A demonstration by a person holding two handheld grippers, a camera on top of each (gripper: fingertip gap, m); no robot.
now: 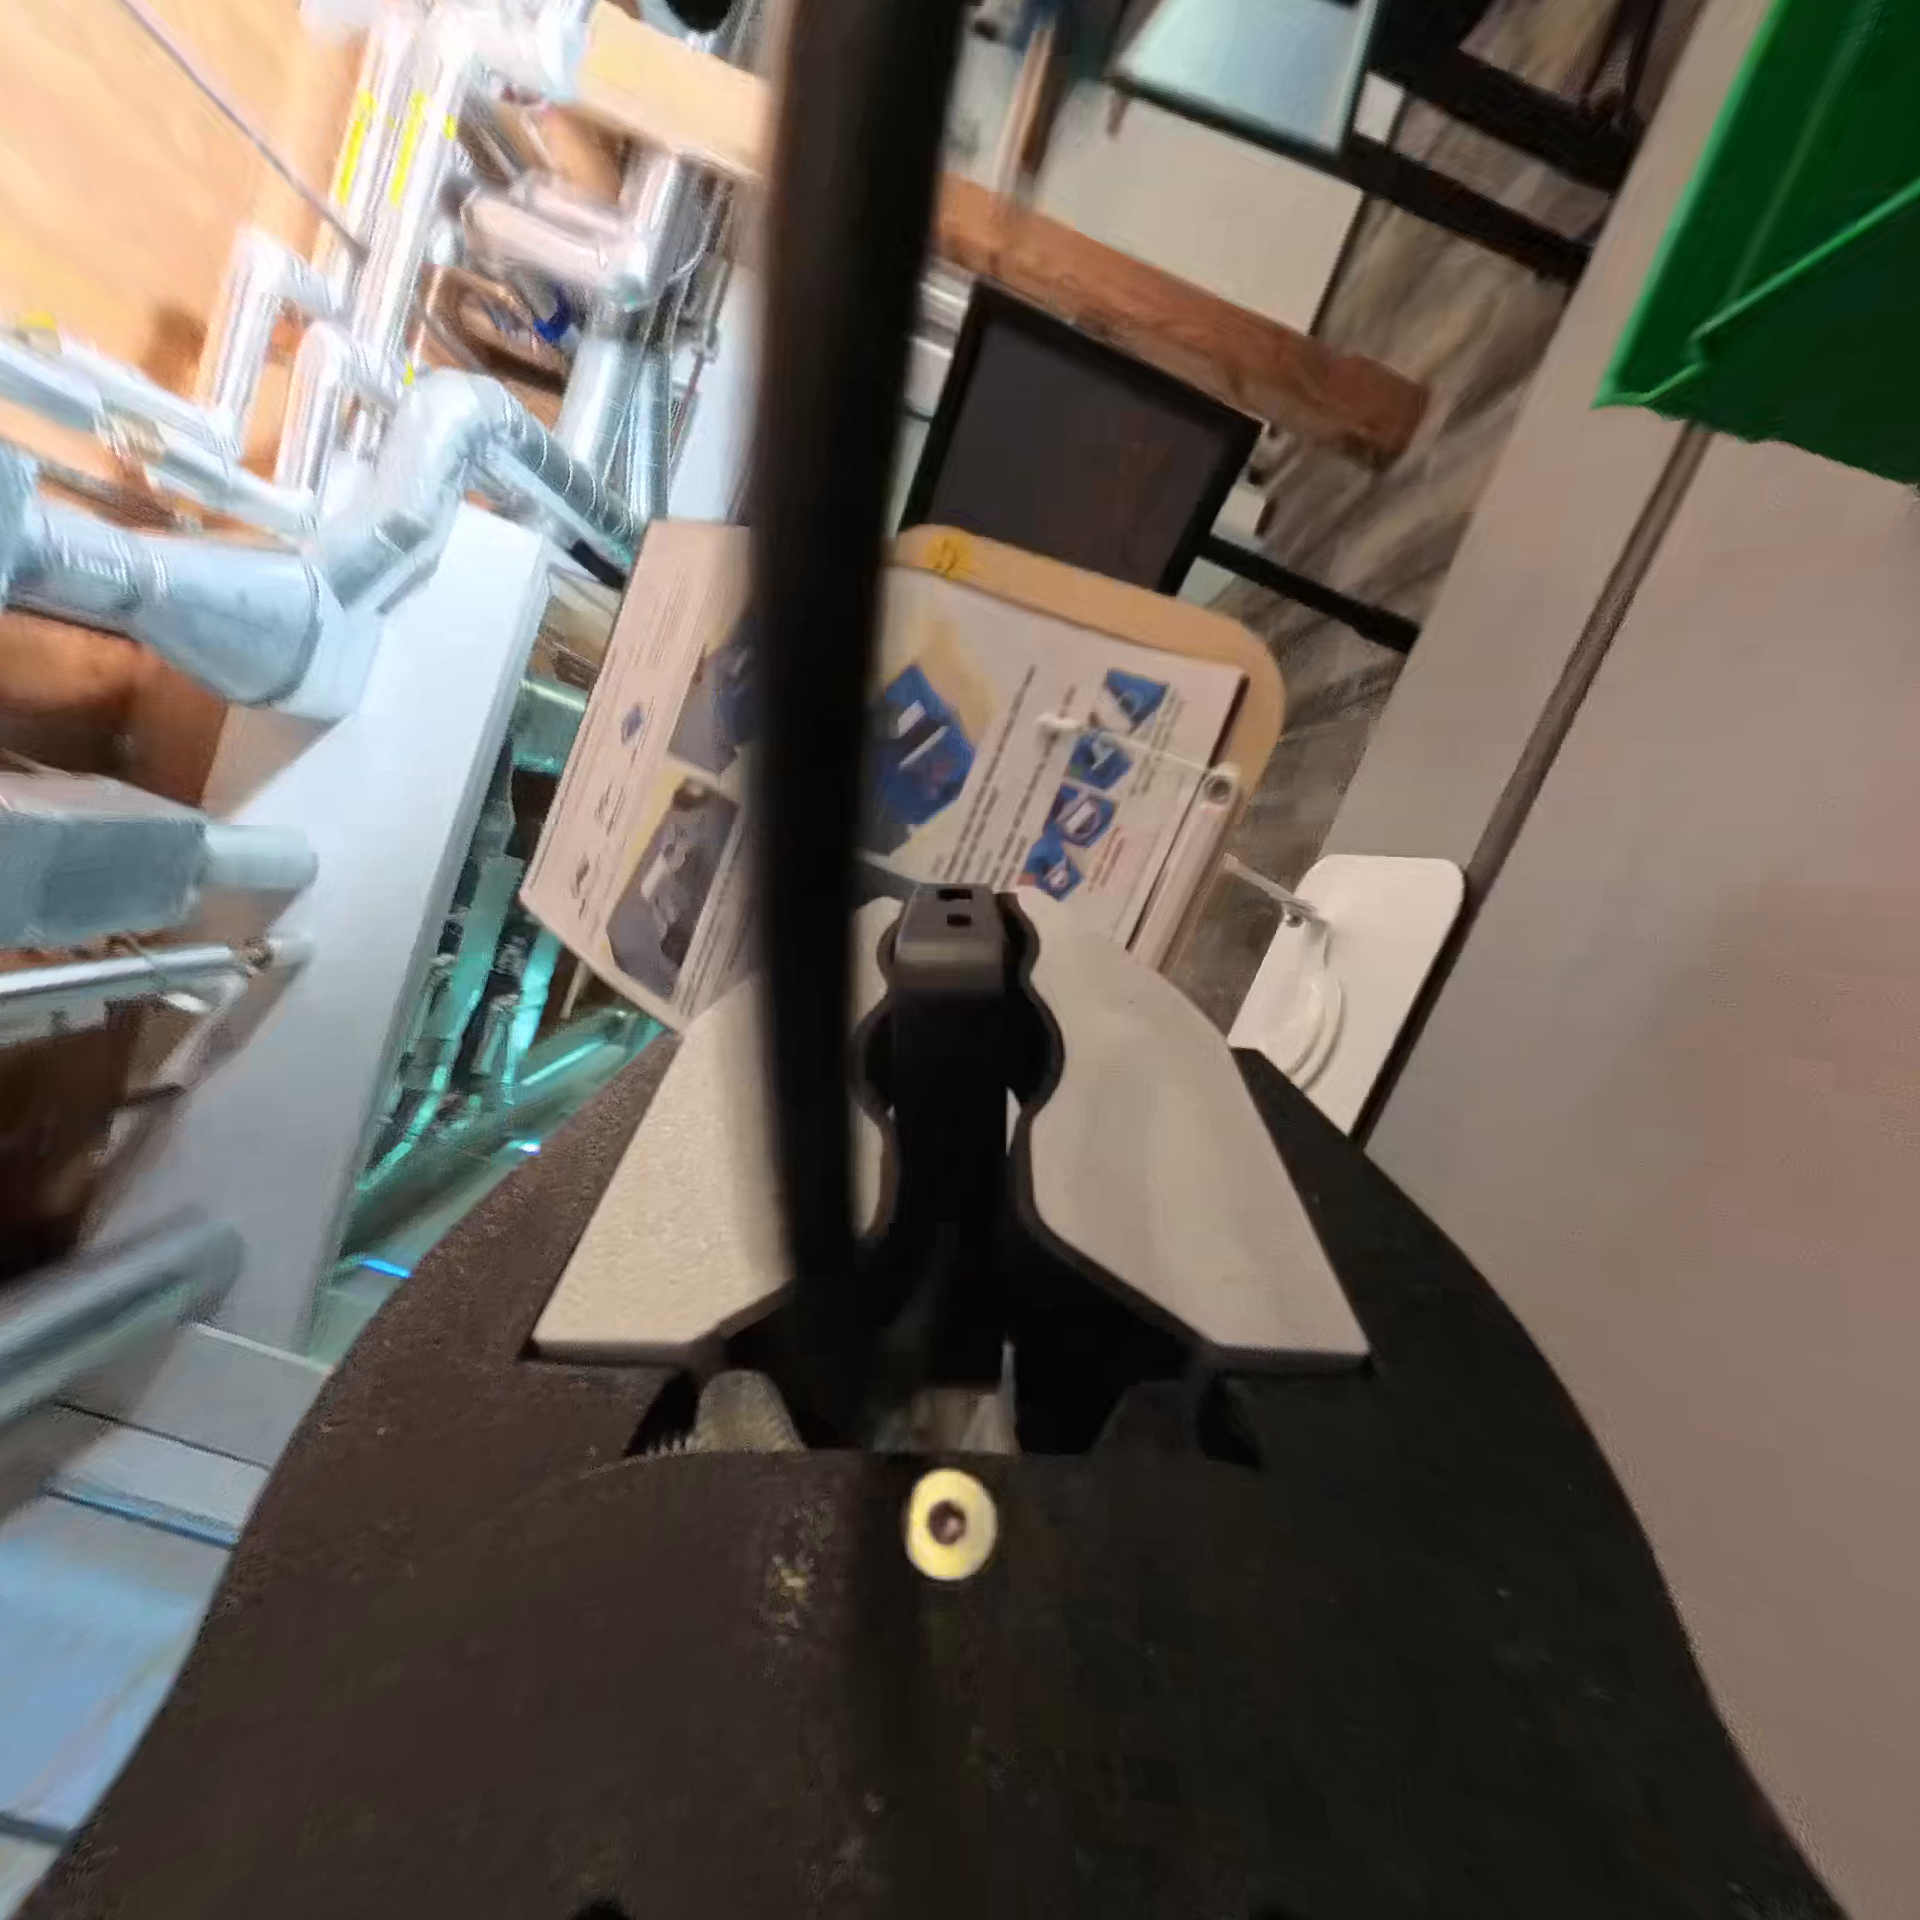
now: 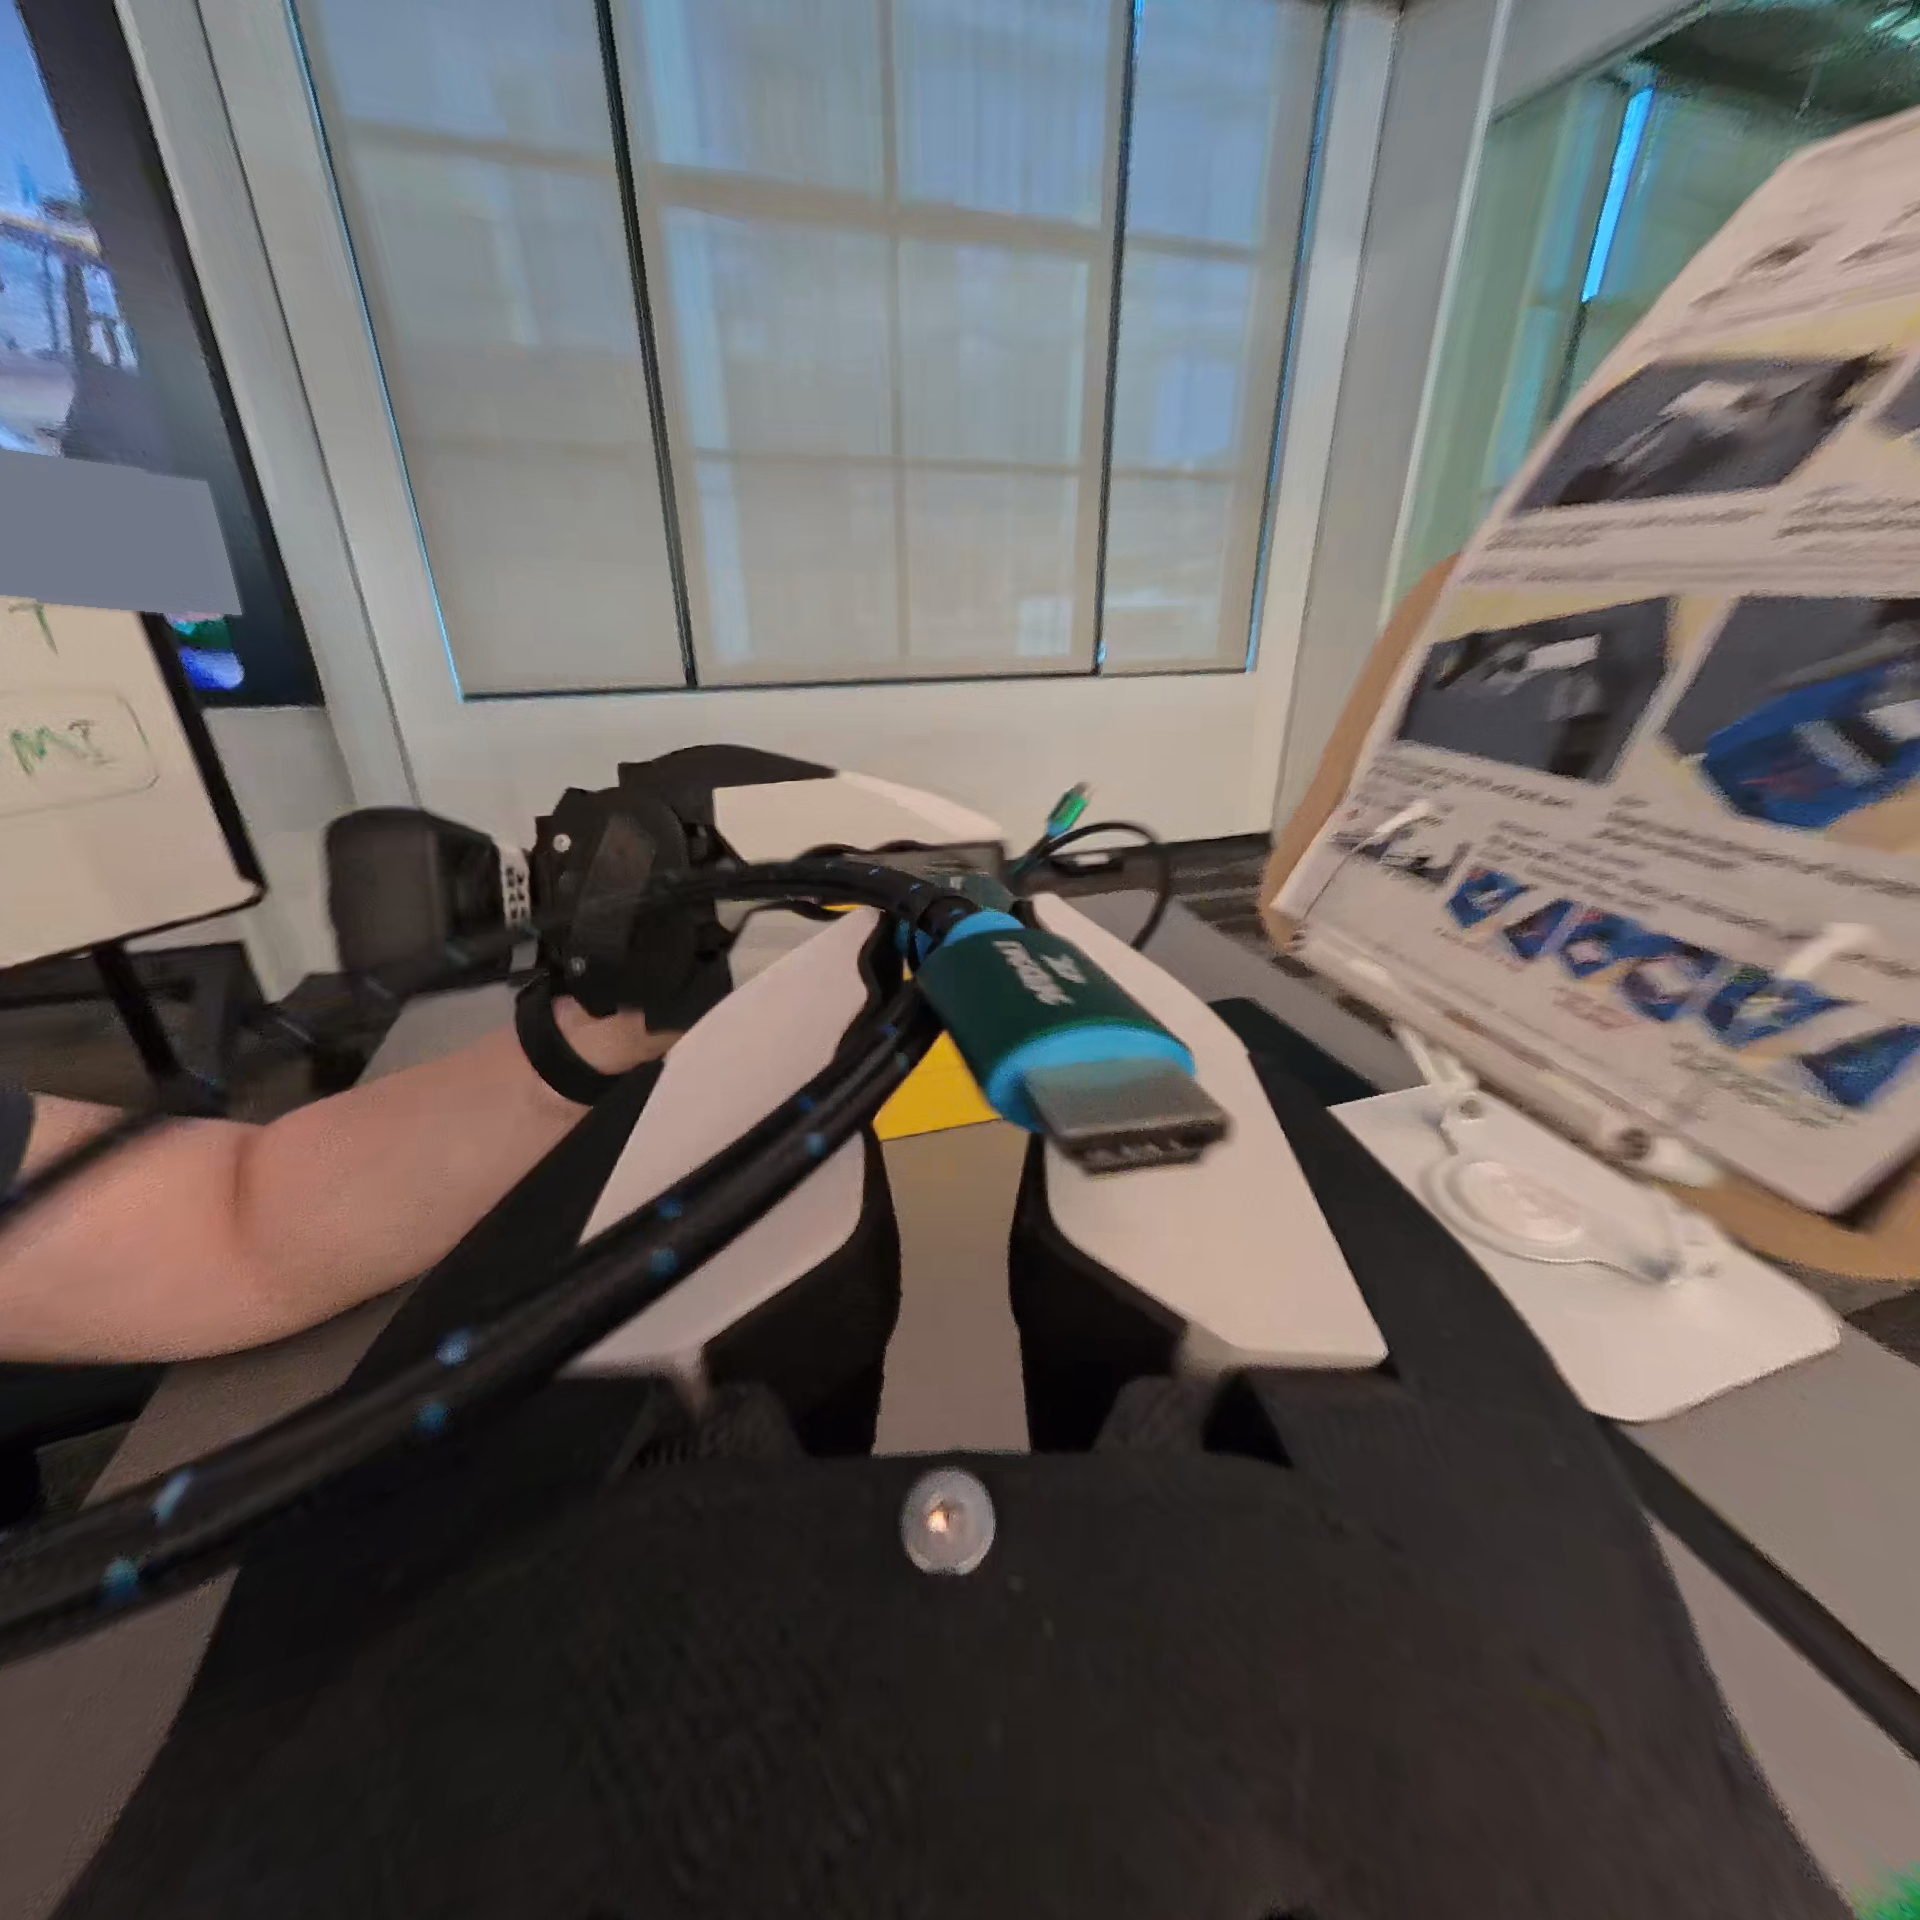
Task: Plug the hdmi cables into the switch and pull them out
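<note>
A tilted instruction board [image 2: 1621, 790] on a white stand [image 2: 1579, 1309] crowds the right side. A braided cable [image 2: 540, 1309] crosses left. Bare bench [image 2: 956, 1299] shows between the right hand-held gripper [image 2: 951, 1039] fingers.

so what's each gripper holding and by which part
Left gripper clamps a black HDMI plug by its body. Right gripper pinches the blue plug near its cable end.

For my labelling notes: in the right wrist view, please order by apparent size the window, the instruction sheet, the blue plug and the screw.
Largest to smallest:
1. window
2. instruction sheet, enlarged by nearness
3. blue plug
4. screw
</note>
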